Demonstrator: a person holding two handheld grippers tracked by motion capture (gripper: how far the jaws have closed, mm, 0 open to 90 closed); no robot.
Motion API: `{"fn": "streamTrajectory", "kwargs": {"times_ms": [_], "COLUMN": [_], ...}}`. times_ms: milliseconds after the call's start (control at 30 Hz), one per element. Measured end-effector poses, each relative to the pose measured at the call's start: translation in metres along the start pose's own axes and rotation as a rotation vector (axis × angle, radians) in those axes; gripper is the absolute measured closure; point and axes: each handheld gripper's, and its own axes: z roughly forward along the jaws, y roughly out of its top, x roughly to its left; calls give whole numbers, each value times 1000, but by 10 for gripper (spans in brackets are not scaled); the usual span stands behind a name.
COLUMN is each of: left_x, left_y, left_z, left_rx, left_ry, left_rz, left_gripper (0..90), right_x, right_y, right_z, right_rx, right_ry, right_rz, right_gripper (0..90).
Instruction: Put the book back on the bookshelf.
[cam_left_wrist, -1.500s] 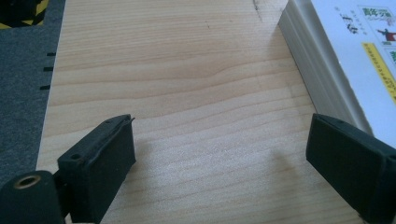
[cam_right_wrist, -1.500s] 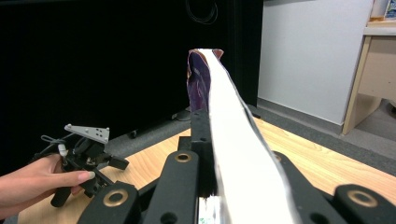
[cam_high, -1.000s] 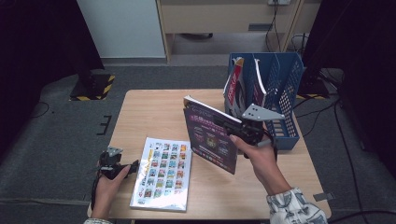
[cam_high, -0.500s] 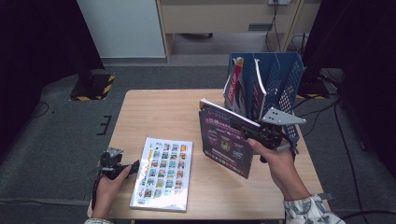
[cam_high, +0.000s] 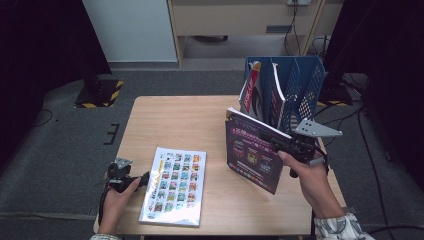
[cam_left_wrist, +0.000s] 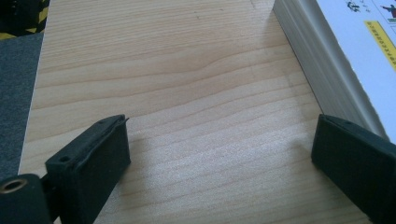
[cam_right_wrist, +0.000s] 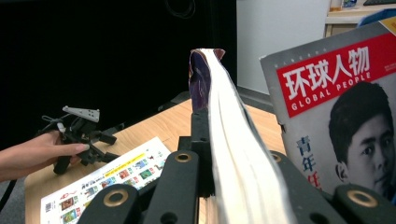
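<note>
While its jaws pinch a purple magazine (cam_high: 252, 155) upright, the right gripper (cam_high: 295, 147) hovers just before the blue file rack (cam_high: 300, 85).
Farther from the rack, the left gripper (cam_high: 131, 181) rests on the tabletop (cam_high: 175, 125), jaws spread, beside a flat picture book (cam_high: 175, 185).

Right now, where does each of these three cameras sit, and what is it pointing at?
High view: above the table, looking down; both forearms, left gripper, right gripper clamping the purple magazine.
Left gripper view: on that gripper, facing the tabletop; open jaws beside the white picture book.
Right gripper view: along jaws shut on the magazine; left hand beyond.
Shared: the picture book.
</note>
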Motion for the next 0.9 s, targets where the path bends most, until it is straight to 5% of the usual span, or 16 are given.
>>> {"fn": "streamTrajectory", "kwargs": {"times_ms": [900], "left_x": [0], "left_y": [0], "left_z": [0], "left_rx": [-5], "left_ry": [-3], "left_rz": [4], "left_gripper": [36], "right_x": [-22], "right_y": [-10], "right_z": [-43], "right_rx": [-6], "right_ry": [-70], "right_rz": [22], "right_gripper": [838]}}
